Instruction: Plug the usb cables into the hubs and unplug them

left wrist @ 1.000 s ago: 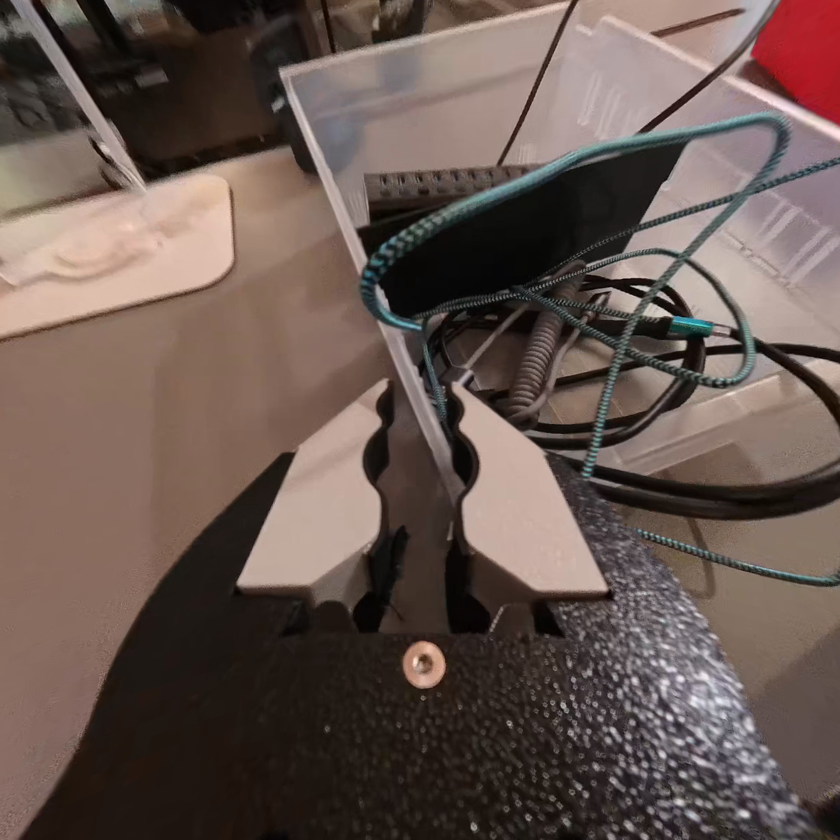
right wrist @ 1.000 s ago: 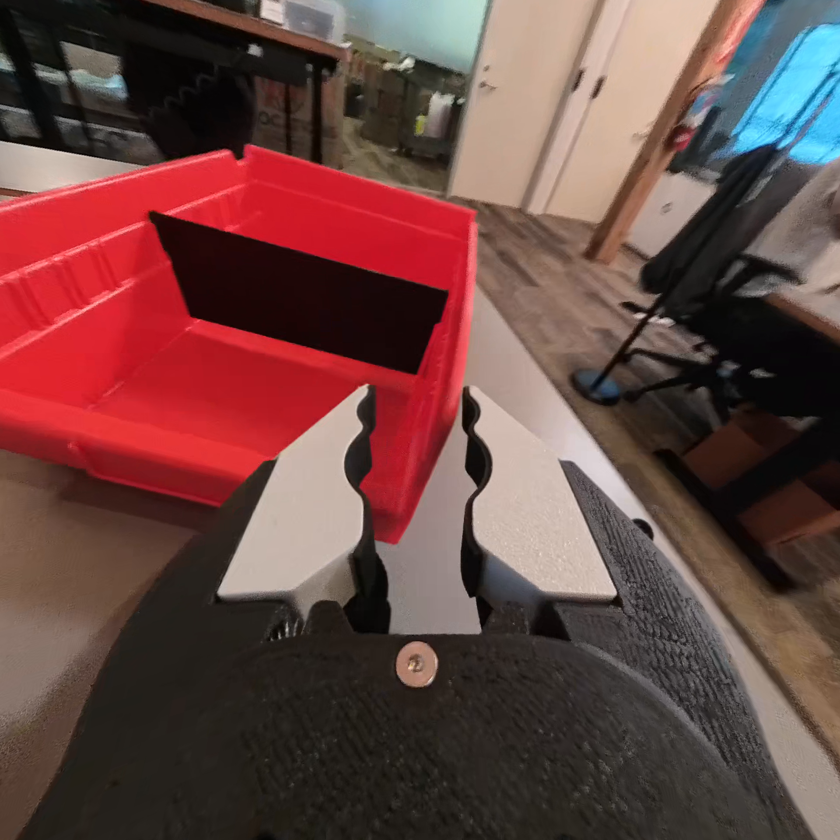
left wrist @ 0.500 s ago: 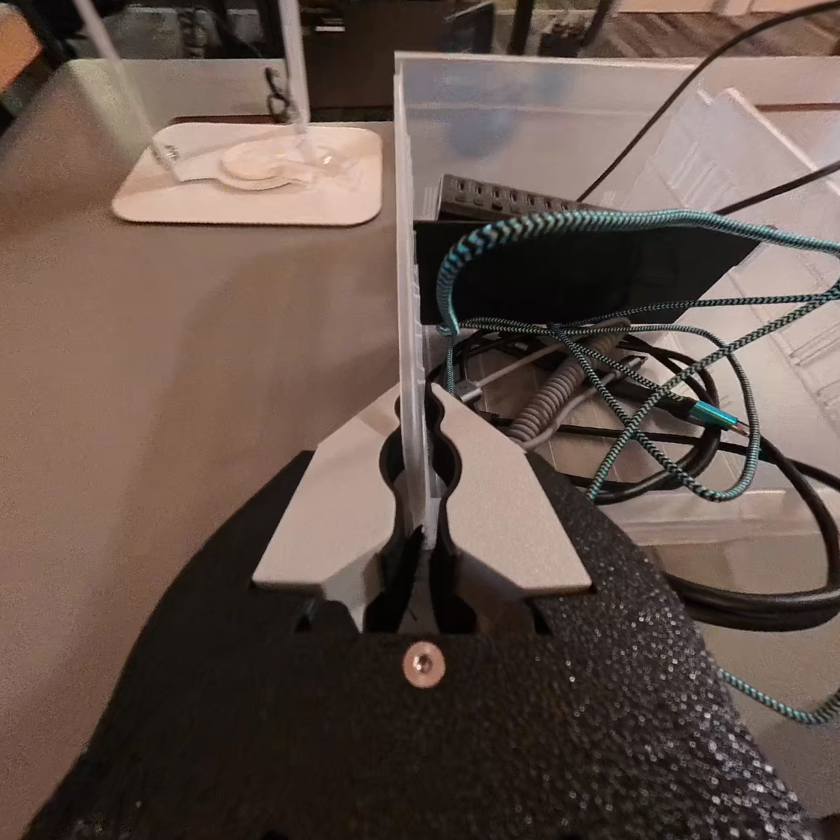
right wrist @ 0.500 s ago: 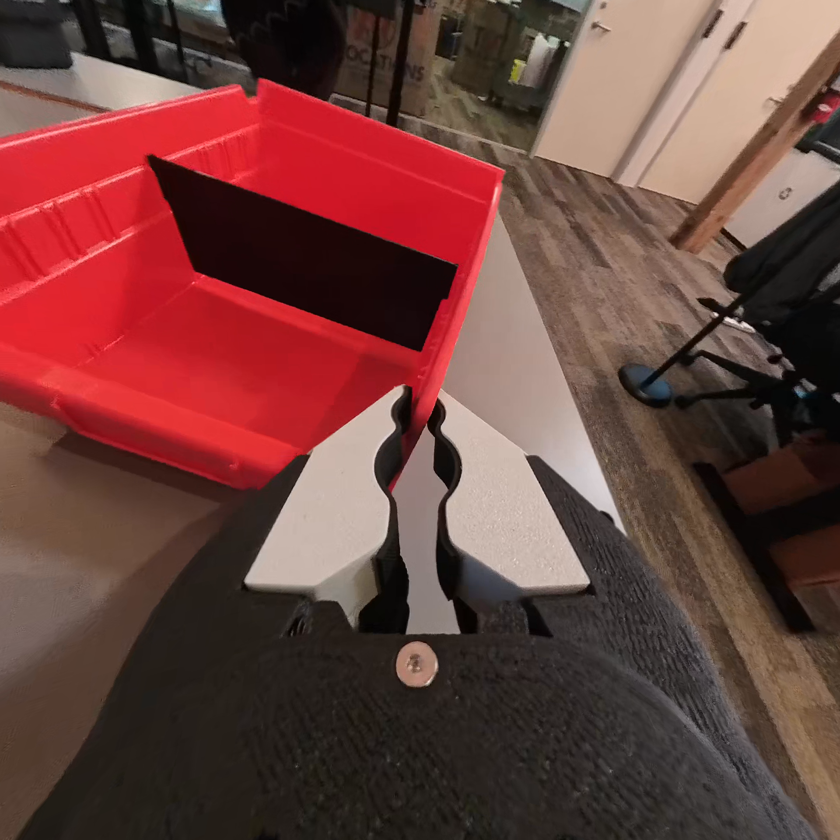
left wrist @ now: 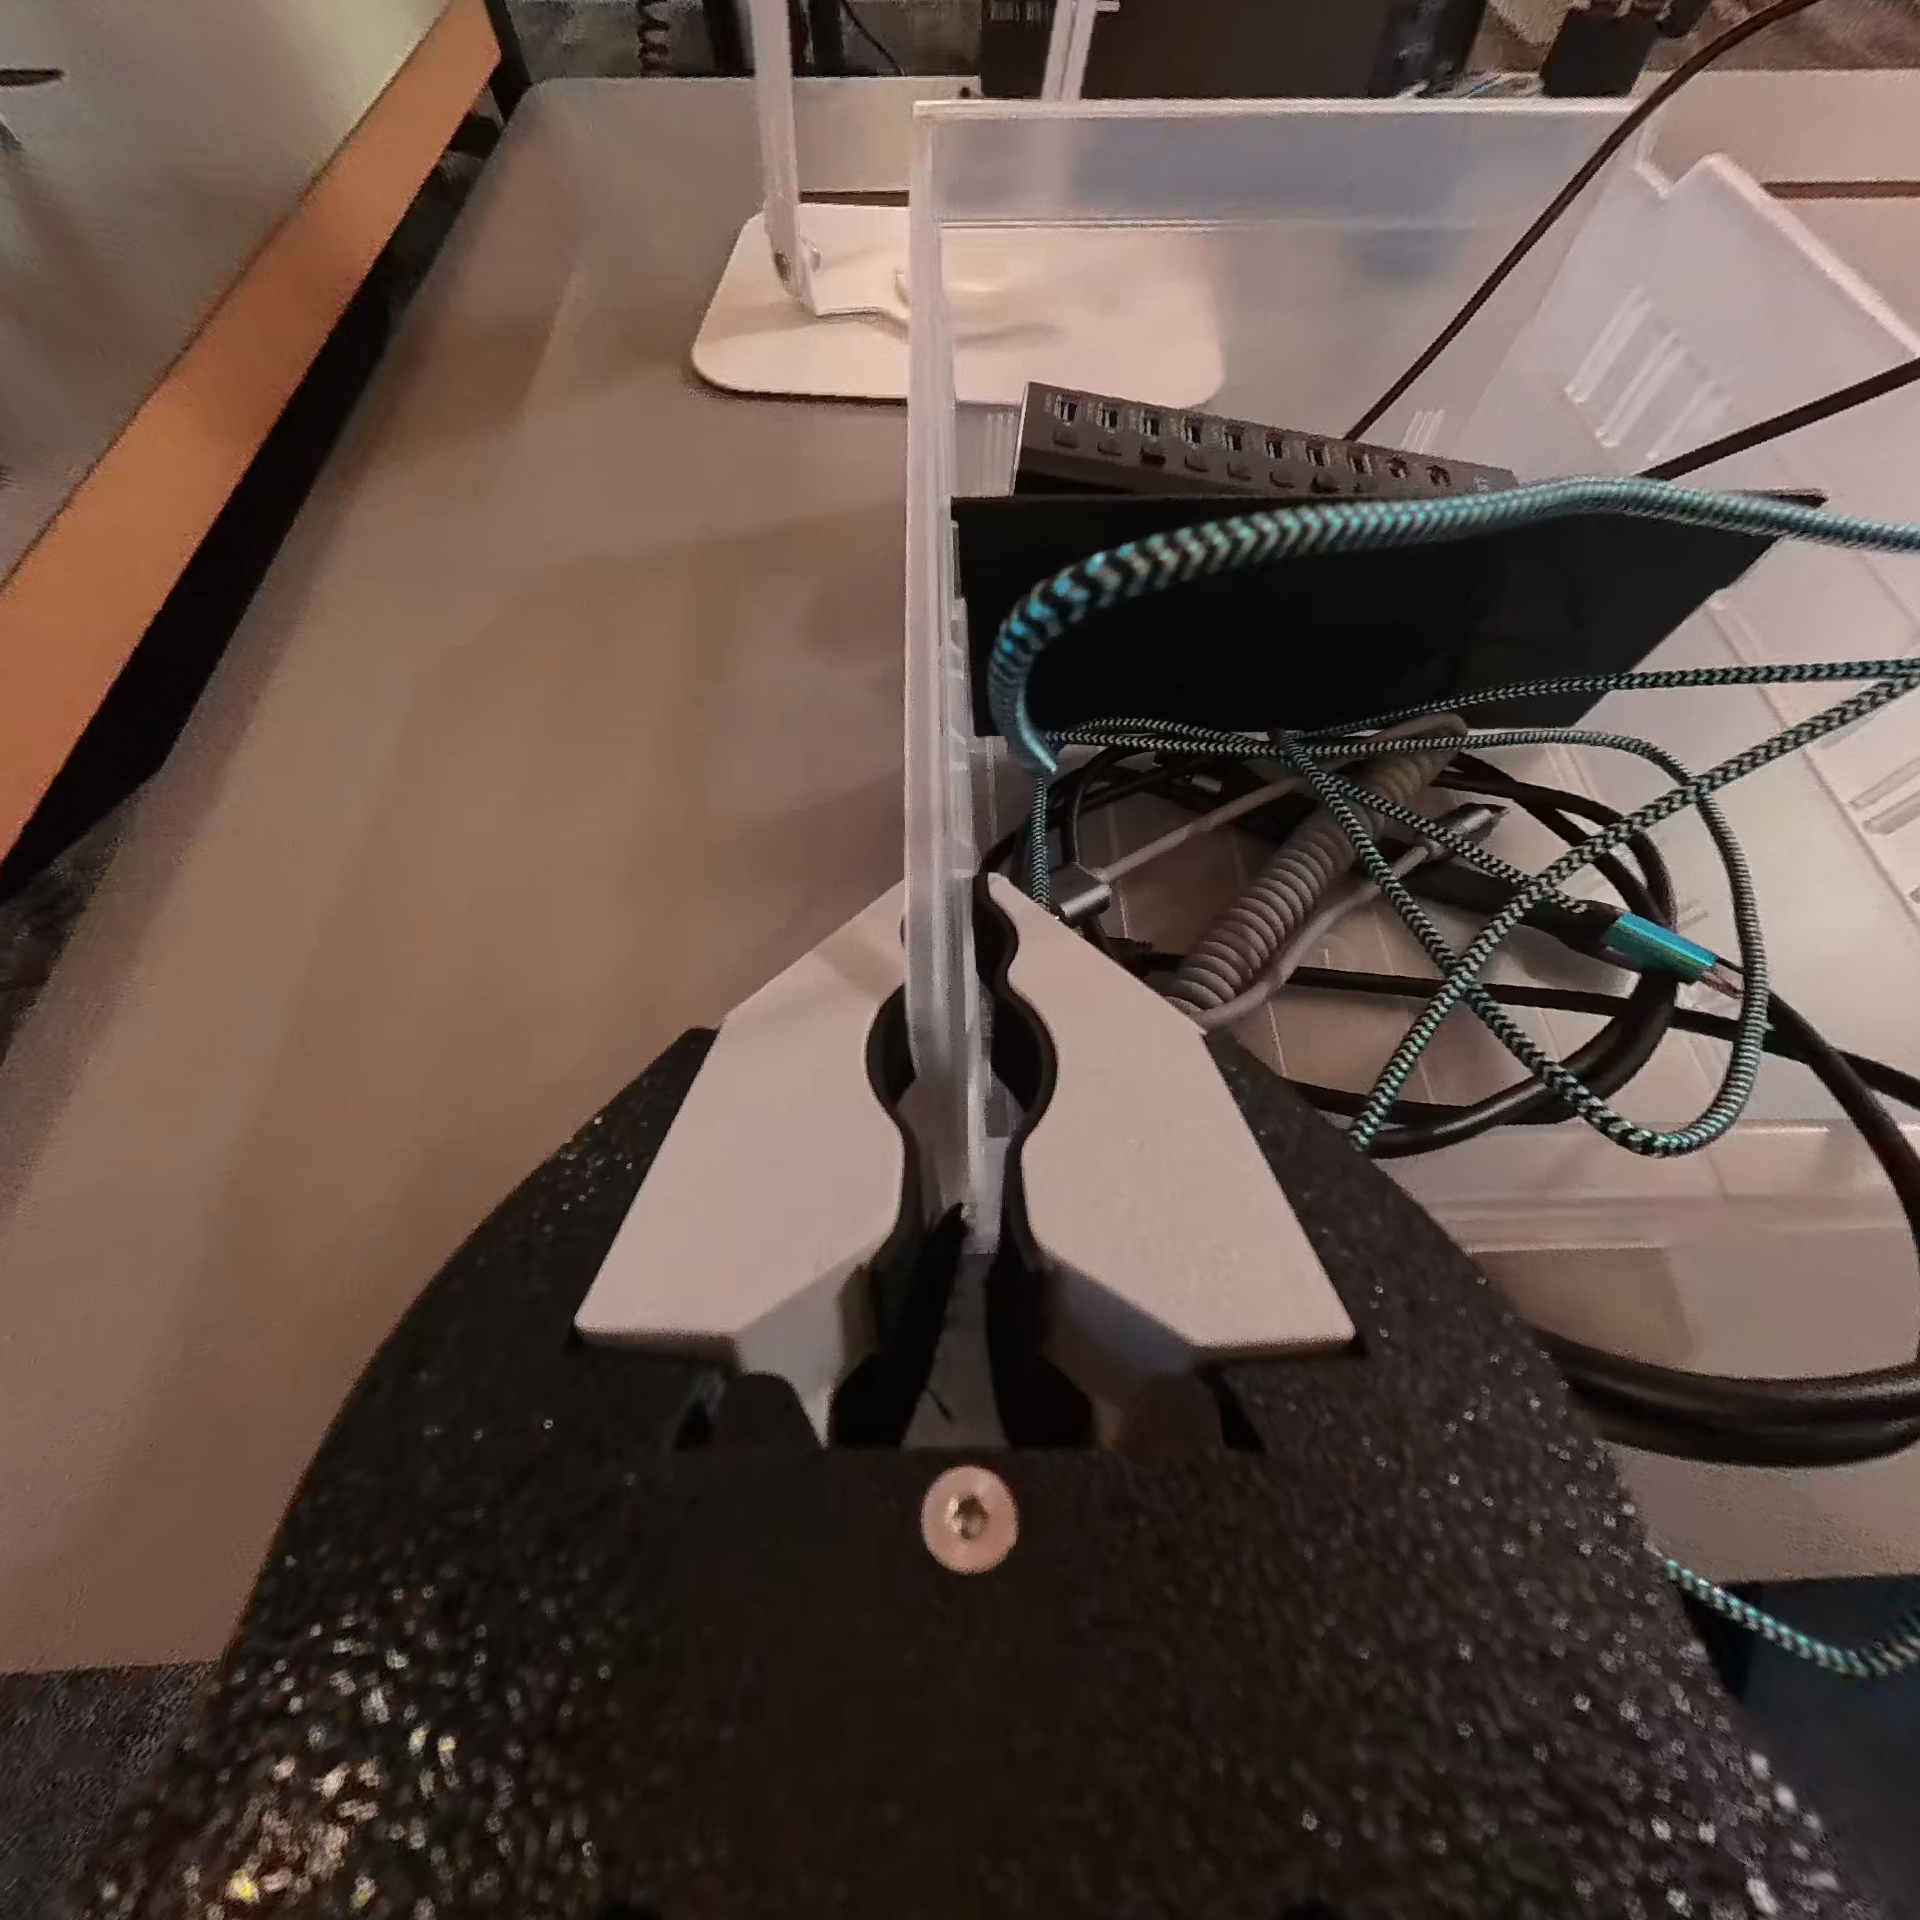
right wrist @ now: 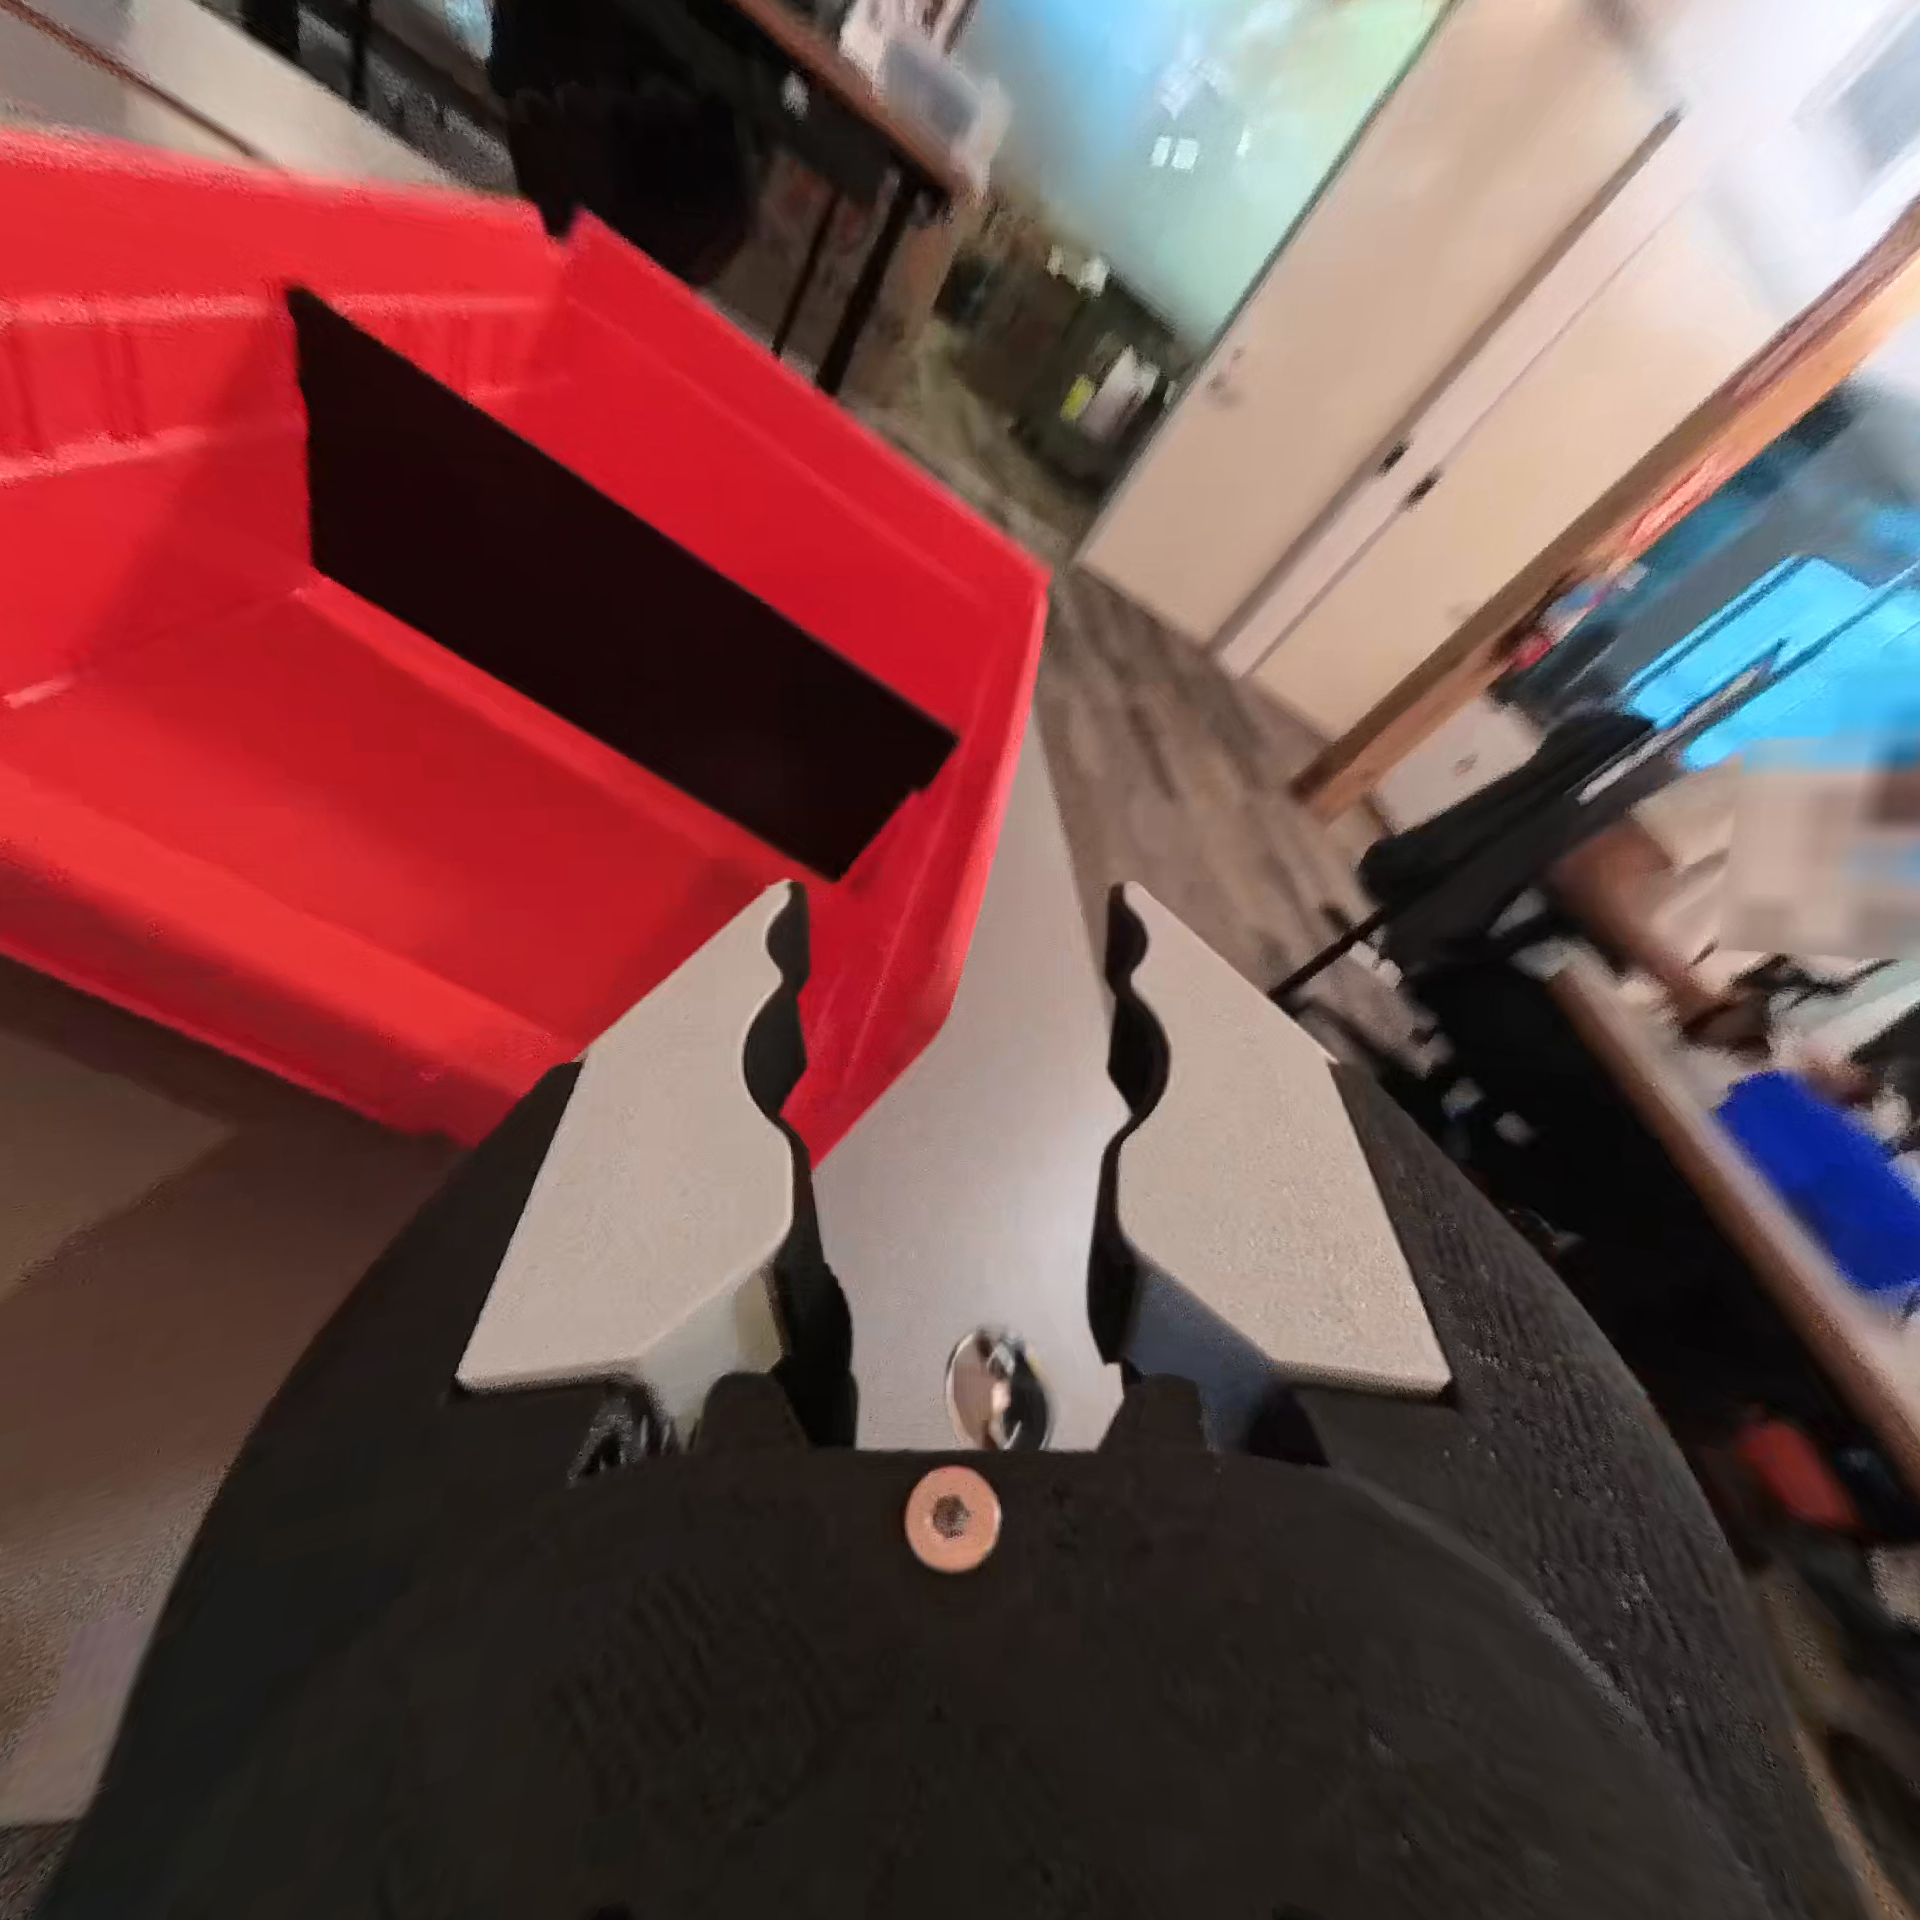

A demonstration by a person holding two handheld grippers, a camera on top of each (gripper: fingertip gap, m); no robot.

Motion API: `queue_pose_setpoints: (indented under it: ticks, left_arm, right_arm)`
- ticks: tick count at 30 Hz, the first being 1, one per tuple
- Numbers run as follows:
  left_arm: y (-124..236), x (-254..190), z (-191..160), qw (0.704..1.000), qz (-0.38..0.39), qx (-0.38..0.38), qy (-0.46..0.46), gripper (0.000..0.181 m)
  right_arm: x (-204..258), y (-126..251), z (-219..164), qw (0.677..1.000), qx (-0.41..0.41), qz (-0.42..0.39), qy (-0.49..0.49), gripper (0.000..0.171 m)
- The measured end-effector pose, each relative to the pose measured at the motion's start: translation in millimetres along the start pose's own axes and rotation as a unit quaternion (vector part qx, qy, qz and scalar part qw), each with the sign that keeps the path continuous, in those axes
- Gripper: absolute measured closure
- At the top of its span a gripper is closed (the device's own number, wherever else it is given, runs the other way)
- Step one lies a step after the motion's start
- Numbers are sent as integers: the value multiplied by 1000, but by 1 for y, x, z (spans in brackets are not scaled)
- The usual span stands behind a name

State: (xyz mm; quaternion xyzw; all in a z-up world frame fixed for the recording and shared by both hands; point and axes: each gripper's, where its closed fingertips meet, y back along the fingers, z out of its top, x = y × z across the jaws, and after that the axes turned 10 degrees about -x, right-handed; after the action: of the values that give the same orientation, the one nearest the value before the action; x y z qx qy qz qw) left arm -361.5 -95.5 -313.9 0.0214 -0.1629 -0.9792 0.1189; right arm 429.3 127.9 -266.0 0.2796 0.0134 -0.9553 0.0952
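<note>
In the left wrist view my left gripper [left wrist: 951, 904] is shut on the left wall of a clear plastic bin [left wrist: 935, 520]. Inside the bin a black USB hub [left wrist: 1226, 447] with a row of ports lies behind a black divider [left wrist: 1351, 634]. In front of the divider lies a tangle: a teal braided cable [left wrist: 1299, 540] with a teal plug [left wrist: 1652, 945], a grey coiled cable [left wrist: 1288, 894] and black cables [left wrist: 1662, 1392]. In the right wrist view my right gripper [right wrist: 958, 899] is open and empty. Its left finger sits by the right front corner of a red bin [right wrist: 260, 997].
The red bin holds only a black divider [right wrist: 623, 623]. A white lamp base [left wrist: 810, 332] stands on the grey table [left wrist: 416, 831] behind the clear bin. The table's edge and the floor [right wrist: 1143, 727] run right of the red bin, with a dark chair [right wrist: 1507, 862] beyond. My right fingertips sit around 80 centimeters from my left ones. The white lamp base [left wrist: 810, 332] sits 35 centimeters or so from the ends of my left fingers.
My left gripper closed on the clear bin's left wall and has kept hold. My right gripper narrowed around the red bin's corner, then opened wide; its view is tilted and blurred.
</note>
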Motion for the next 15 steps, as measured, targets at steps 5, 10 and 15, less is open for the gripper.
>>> queue_pose_setpoints:
  ticks: [5, 10, 15]
  left_arm:
    - [12, 7, 9, 999, 23, -40, -24, 146]
    - [70, 21, 56, 983, 42, -176, -8, 92]
    - [64, 1, 133, 976, 18, -186, -113, 84]
  right_arm:
    - [-21, 16, 62, 989, -103, -77, 78, 113]
    - [3, 10, 118, 989, -138, -34, 37, 116]
    - [94, -18, 242, 939, -300, 138, -100, 117]
